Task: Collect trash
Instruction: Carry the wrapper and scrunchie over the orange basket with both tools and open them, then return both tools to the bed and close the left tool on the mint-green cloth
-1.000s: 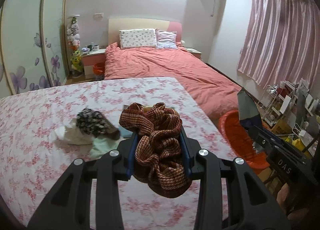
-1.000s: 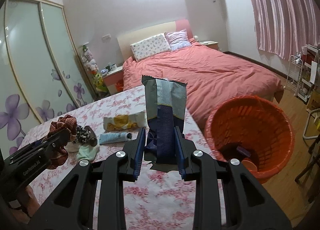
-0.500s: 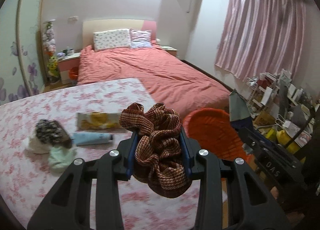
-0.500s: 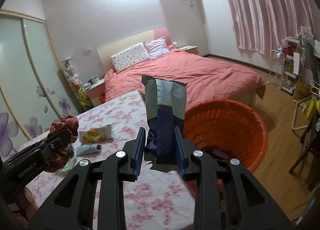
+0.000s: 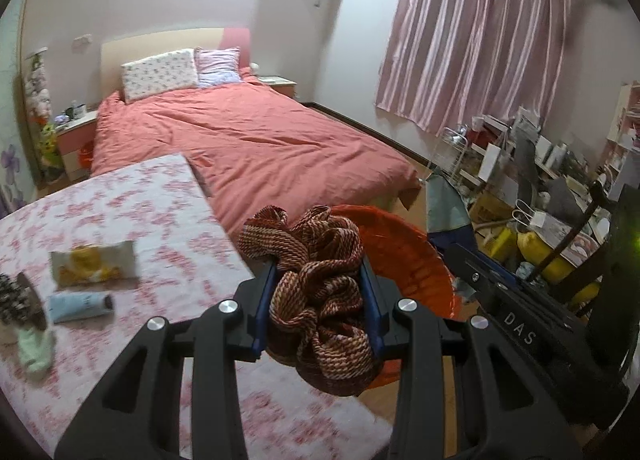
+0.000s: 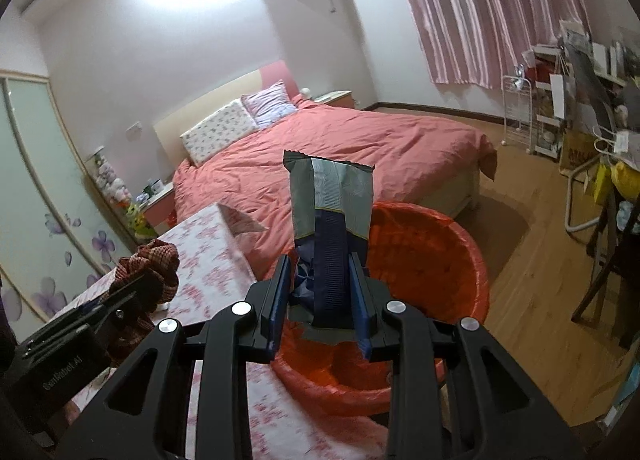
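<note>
Two grippers, each clamped on a piece of trash, near an orange bin.

Both are full: the left gripper (image 5: 318, 292) pinches a bunched red-brown woven cloth (image 5: 316, 280) between its blue pads, and the right gripper (image 6: 320, 292) grips a grey and navy snack wrapper (image 6: 330, 215) that stands upright between its fingers. Just beyond the wrapper sits the orange bin (image 6: 472, 260), beside the near-right corner of the floral-covered table (image 5: 168, 203); the cloth hangs over that table edge with the bin's rim behind it. Left on the table lie a yellow-printed packet (image 5: 94, 266), a pale blue tube (image 5: 78, 306) and a pale green scrap (image 5: 34, 348). Farther off stands a bed with a coral duvet (image 5: 256, 135), and pink curtains (image 5: 480, 39) hang at far right.
</note>
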`<state>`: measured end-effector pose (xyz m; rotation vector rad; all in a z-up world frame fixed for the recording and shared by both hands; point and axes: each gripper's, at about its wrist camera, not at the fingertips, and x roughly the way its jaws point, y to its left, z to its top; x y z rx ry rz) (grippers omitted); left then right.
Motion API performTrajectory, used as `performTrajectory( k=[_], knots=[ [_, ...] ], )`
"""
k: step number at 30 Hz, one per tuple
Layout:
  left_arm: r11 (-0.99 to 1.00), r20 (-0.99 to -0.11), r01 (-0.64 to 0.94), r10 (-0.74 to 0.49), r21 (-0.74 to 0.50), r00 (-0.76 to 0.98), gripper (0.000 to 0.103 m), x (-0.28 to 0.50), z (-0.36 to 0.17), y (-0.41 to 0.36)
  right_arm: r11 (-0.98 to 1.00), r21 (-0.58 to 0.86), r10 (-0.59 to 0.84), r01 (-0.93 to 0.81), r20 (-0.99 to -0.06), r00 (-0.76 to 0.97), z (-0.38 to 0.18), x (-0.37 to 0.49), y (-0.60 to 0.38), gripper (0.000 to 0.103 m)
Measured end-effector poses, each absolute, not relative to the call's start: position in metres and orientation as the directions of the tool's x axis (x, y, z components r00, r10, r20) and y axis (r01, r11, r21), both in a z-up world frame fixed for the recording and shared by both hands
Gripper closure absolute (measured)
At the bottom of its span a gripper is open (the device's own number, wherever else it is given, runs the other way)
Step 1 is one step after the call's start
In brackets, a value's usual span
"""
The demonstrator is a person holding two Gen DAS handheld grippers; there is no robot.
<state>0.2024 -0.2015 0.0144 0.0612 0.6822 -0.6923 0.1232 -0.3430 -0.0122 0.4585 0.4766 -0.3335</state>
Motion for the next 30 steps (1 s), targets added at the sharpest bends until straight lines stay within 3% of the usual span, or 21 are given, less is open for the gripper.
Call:
performTrajectory(
  k=[6, 8, 10, 12, 19, 24, 30],
  knots=[
    [0.752, -0.628, 0.634, -0.584, -0.180, 0.514, 0.064, 0.226, -0.007, -0.241, 0.819, 0.373, -0.197, 0.435, -0.529, 0.825, -0.027, 0.132, -0.367, 0.074],
    [0.752, -0.643, 0.634, -0.577, -0.178, 0.503, 0.058, 0.234, -0.017, -0.250, 0.815, 0.388, -0.184, 0.431, -0.531, 0.827, -0.032, 0.135, -0.377, 0.073],
    [0.762, -0.665, 0.622, -0.560, -0.179, 0.495, 0.050, 0.245, -0.030, -0.258, 0.811, 0.390, -0.184, 0.436, -0.537, 0.823, -0.037, 0.139, -0.382, 0.066],
    [0.769, -0.683, 0.613, -0.548, -0.183, 0.484, 0.046, 0.253, -0.039, -0.262, 0.807, 0.387, -0.188, 0.446, -0.547, 0.816, -0.042, 0.140, -0.387, 0.050],
    [0.796, -0.716, 0.577, -0.509, -0.180, 0.478, 0.035, 0.272, -0.061, -0.247, 0.800, 0.370, -0.192, 0.473, -0.588, 0.786, -0.056, 0.142, -0.387, 0.043],
    [0.824, -0.717, 0.554, -0.456, -0.117, 0.527, 0.027, 0.265, -0.062, -0.224, 0.812, 0.339, -0.200, 0.476, -0.604, 0.772, -0.052, 0.146, -0.376, 0.031],
    [0.869, -0.701, 0.492, -0.381, -0.049, 0.603, 0.021, 0.252, -0.054, -0.166, 0.855, 0.294, -0.171, 0.428, -0.618, 0.767, -0.046, 0.154, -0.342, 0.028]
  ],
)
